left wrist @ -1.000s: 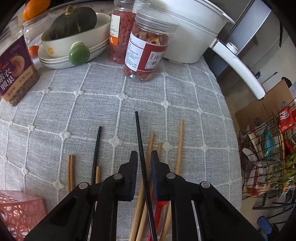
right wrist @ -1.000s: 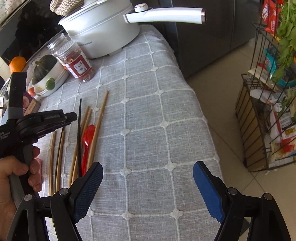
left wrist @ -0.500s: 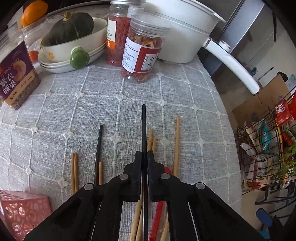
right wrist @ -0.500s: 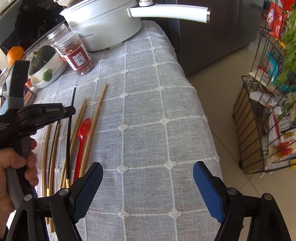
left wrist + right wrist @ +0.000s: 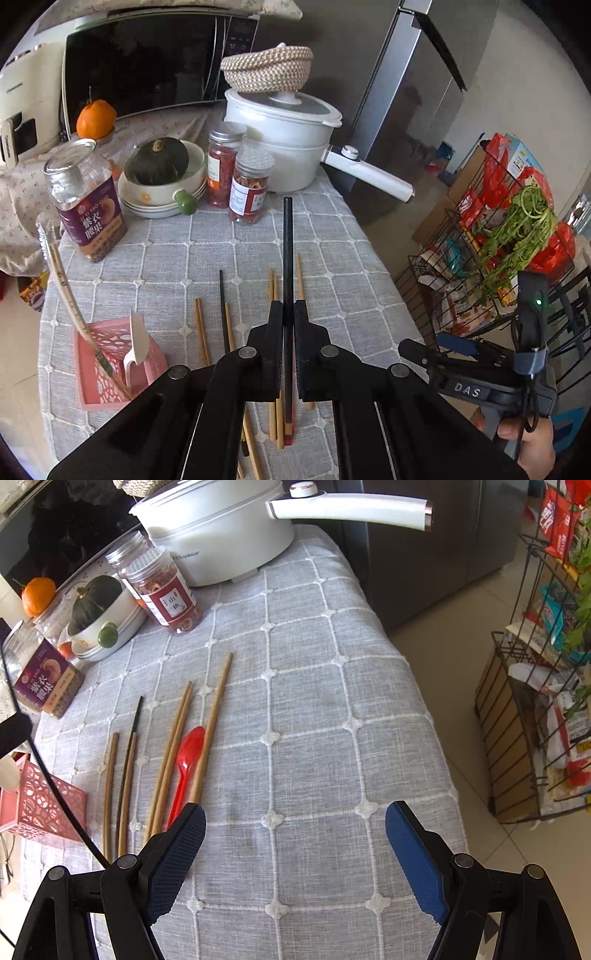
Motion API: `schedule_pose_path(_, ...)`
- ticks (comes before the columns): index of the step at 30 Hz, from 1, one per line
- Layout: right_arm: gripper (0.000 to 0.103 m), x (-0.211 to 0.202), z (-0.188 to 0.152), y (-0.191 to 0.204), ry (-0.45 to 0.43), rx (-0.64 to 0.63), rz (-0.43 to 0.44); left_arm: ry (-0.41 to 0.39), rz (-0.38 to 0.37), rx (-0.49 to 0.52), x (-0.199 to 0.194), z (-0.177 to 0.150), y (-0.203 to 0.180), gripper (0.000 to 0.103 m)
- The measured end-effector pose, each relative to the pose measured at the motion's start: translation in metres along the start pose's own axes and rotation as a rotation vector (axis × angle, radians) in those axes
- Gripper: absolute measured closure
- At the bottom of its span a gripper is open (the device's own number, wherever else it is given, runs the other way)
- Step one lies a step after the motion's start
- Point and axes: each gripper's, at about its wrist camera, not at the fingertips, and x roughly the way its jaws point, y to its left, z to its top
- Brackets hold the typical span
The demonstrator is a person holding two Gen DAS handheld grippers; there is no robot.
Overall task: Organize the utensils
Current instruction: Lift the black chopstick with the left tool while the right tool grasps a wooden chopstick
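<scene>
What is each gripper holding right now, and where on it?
Left gripper pinches a black chopstick partway along its length. Right gripper is open, holding nothing.

Bright soft daylight, sharp focus, fisheye-bent edges, dark vignette corners

Chopsticks [image 5: 210, 723] & spoon [image 5: 186, 764] lie mid-table; basket [image 5: 40, 805] to their left, jars [image 5: 166, 594] & pot [image 5: 218, 535] behind.

My left claw [image 5: 289, 321] hides the red spoon [image 5: 293, 424] and the near ends of the wooden chopsticks [image 5: 275, 421].
</scene>
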Motion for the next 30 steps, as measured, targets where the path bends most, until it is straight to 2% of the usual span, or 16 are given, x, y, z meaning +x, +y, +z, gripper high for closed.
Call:
schedule_pose_path(4,0.019,-0.009,-0.001,0.006,-0.023,0.013,0.011,-0.066,-0.013,0.032,-0.040,-0.019,0.000,0.098)
schedule_pose_path(11,0.019,-0.024,-0.004,0.022,-0.074,-0.023,-0.009,-0.072,-0.027,0.029,-0.061,-0.036,0.017,0.098)
schedule_pose_path(15,0.019,-0.010,0.003,0.031,-0.081,-0.070,-0.044,-0.066,-0.037,0.015,-0.061,-0.039,0.030,0.097)
schedule_pose_path(18,0.020,0.011,0.011,0.035,-0.049,-0.087,-0.011,-0.068,-0.038,0.019,-0.066,-0.038,0.038,0.098)
schedule_pose_path(20,0.027,0.029,0.019,0.038,0.008,-0.078,0.047,-0.084,-0.022,0.038,-0.071,-0.035,0.042,0.098)
schedule_pose_path(22,0.040,0.050,0.028,0.040,0.071,-0.046,0.101,-0.094,-0.028,0.041,-0.075,-0.032,0.047,0.098)
schedule_pose_path(23,0.042,0.059,0.033,0.041,0.093,-0.035,0.119,-0.095,-0.034,0.040,-0.076,-0.031,0.050,0.098)
schedule_pose_path(29,0.057,0.117,0.058,0.050,0.139,-0.062,0.073,-0.110,-0.042,0.044,-0.083,-0.028,0.061,0.098)
schedule_pose_path(30,0.062,0.125,0.061,0.052,0.147,-0.062,0.075,-0.113,-0.037,0.044,-0.083,-0.028,0.062,0.098)
